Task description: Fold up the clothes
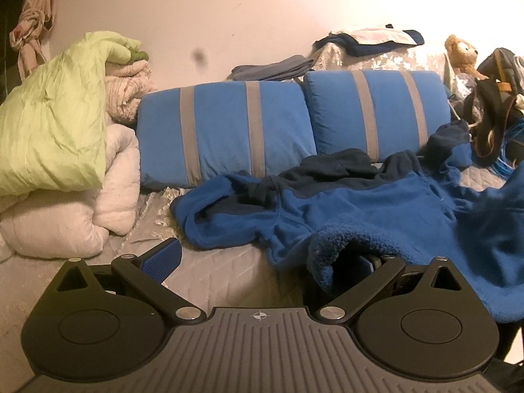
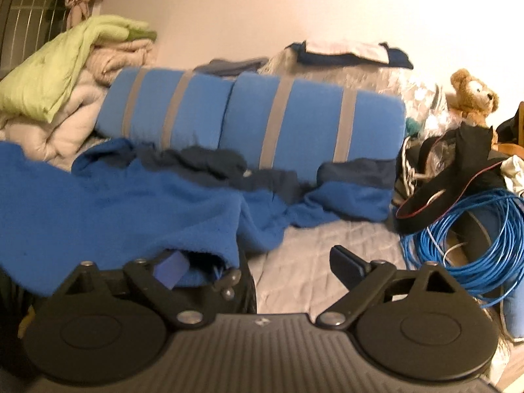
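Across the quilted bed (image 1: 222, 271), a blue fleece garment (image 1: 376, 206) is spread crumpled before two striped blue pillows (image 1: 226, 134). Both the left gripper (image 1: 265, 262) and the right gripper (image 2: 262, 268) are seen spread wide, one finger of each draped by the garment's hem; nothing is clamped. A coiled blue cable (image 2: 471, 245) is seen at right.
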Tool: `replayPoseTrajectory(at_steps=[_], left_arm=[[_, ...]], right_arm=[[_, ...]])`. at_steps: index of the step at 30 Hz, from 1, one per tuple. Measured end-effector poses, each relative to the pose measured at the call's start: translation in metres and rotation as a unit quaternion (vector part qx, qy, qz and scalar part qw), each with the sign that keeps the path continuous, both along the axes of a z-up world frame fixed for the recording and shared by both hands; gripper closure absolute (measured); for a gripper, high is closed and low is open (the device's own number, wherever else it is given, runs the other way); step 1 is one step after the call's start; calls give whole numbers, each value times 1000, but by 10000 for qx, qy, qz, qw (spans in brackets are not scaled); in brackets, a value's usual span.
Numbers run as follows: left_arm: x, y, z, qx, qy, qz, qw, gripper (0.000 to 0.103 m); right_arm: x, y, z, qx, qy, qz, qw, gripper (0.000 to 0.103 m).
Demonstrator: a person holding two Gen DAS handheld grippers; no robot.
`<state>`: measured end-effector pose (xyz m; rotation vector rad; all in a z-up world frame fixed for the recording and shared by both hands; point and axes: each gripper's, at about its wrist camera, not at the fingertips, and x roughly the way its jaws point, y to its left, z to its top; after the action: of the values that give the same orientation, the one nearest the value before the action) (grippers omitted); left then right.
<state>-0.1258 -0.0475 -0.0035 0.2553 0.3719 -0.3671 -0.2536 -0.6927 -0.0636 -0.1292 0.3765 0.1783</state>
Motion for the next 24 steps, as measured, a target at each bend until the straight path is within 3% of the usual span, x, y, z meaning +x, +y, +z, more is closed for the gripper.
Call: replayPoseTrajectory(at_steps=[4,6,8,9,11,12,14,17,24], left_arm=[[0,-2,-1,-54,20,4,10000,1],[1,-2,-1,-123,53,-30,9999,7],[1,-3,-2,-160,98,-64,9998,14],[1,-5,-3,-139,140,-102,9998,30],[2,-8,-5,-66,268,-202,9994,60],[1,-10,-6,-21,328,-246,9992,68],[-1,-12,-7,65,306,-250,9992,78],[-4,-12,-5,130,241,-173,9995,84],[-8,-1,5,123,71,59,9999,85]], right_arm=[[12,11,1,-28,-79,-60,9999,25],[19,14,1,86,-39,-34,10000,33],[26,15,2,266,67,19,9996,49],[29,15,4,349,143,58,9993,56],[35,16,8,431,311,75,9986,83],[37,16,11,464,372,67,9982,88],[35,15,19,554,368,43,9978,91],[31,16,31,478,269,-71,9985,93],[16,-8,58,647,75,-641,9958,94]])
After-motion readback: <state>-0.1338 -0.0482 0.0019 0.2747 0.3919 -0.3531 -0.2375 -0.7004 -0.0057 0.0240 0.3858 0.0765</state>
